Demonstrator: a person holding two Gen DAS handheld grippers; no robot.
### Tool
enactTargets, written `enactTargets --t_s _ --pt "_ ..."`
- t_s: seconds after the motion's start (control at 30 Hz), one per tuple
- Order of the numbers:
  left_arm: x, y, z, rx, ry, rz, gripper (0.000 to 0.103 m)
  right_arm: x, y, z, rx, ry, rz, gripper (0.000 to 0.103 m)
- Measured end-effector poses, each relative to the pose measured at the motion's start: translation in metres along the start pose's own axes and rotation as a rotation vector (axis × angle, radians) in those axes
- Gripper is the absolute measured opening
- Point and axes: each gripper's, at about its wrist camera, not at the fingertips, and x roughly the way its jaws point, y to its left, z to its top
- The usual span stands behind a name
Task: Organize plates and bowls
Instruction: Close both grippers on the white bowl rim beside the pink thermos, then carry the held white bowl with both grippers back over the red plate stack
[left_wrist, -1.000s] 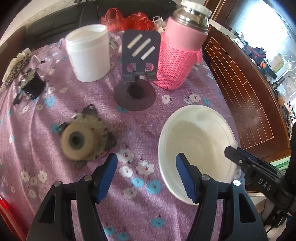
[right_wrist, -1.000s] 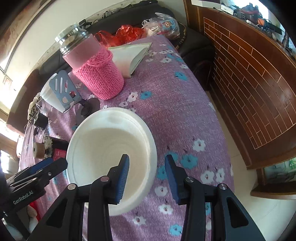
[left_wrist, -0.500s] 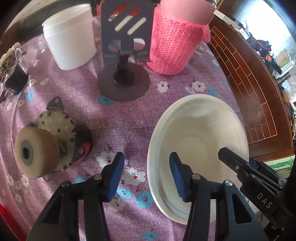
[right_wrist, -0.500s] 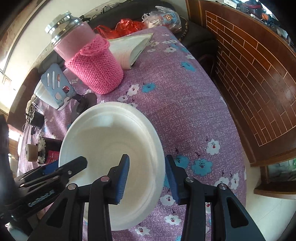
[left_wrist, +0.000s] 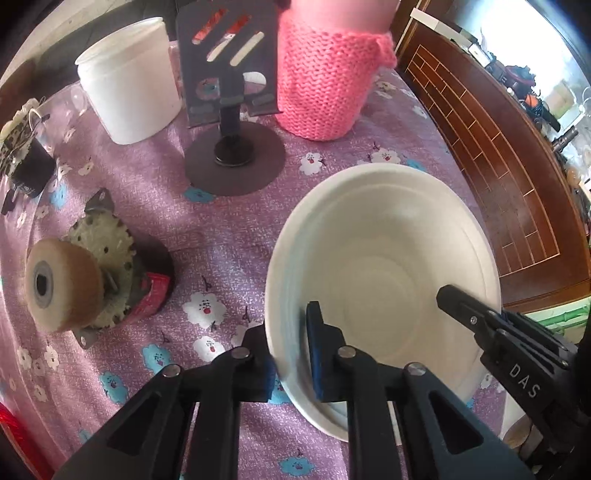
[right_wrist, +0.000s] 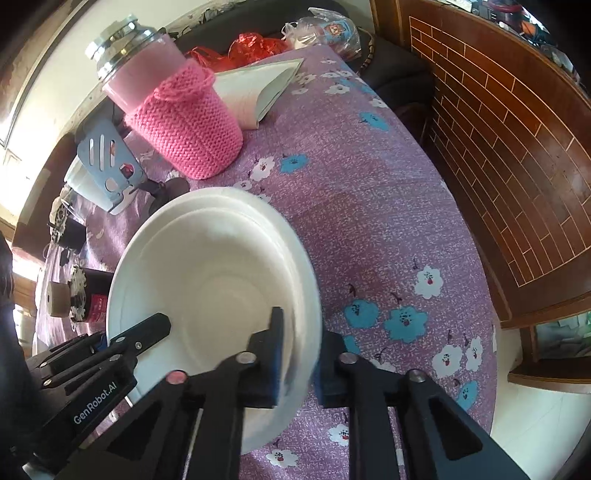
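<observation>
A white bowl (left_wrist: 384, 266) sits on the purple flowered tablecloth near the table's right edge; it also shows in the right wrist view (right_wrist: 210, 280). My left gripper (left_wrist: 290, 347) is shut on the bowl's left rim, one pad inside and one outside. My right gripper (right_wrist: 301, 354) is shut on the opposite rim in the same way. Each gripper shows in the other's view, the right one (left_wrist: 491, 332) at the bowl's far side and the left one (right_wrist: 122, 347) likewise.
Behind the bowl stand a pink knit-sleeved flask (left_wrist: 328, 74), a dark phone stand (left_wrist: 232, 107) and a white jar (left_wrist: 129, 99). A tape roll on a gear-like part (left_wrist: 70, 284) lies at the left. The table edge (right_wrist: 476, 258) drops to a brick-pattern floor at the right.
Both grippers moved in onto the bowl and closed on its opposite rims. One second ago both were open, beside the rim.
</observation>
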Motion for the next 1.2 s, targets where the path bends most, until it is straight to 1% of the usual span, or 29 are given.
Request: enactTargets --t_s 0.07,0.17,0.33,0.57,0.7,1.0,1.2 --pt "-0.004 0.001 -0.002 -0.005 -0.001 -0.007 0.013 -0.005 0.001 -0.002 -0.002 -0.005 0.003 0.012" --pt "-0.015 0.001 -0.008 0.007 -0.024 0.017 0.013 -0.012 0.006 -0.006 -0.017 -0.018 -0.004 0.012" --pt "-0.031 -0.002 -0.016 0.006 -0.046 0.035 0.013 -0.025 0.009 -0.014 -0.018 -0.035 0.005 0.012" --pt "-0.055 0.004 -0.031 0.019 -0.087 0.072 0.013 -0.043 0.021 -0.033 -0.025 -0.067 0.022 0.012" --pt "-0.071 0.012 -0.047 0.025 -0.113 0.088 0.013 -0.05 0.031 -0.044 -0.036 -0.08 0.03 0.012" --pt "-0.09 0.035 -0.072 0.009 -0.131 0.114 0.013 -0.053 0.054 -0.07 -0.043 -0.073 0.071 0.012" --pt "-0.112 0.057 -0.092 -0.017 -0.152 0.129 0.013 -0.058 0.081 -0.087 -0.071 -0.068 0.101 0.012"
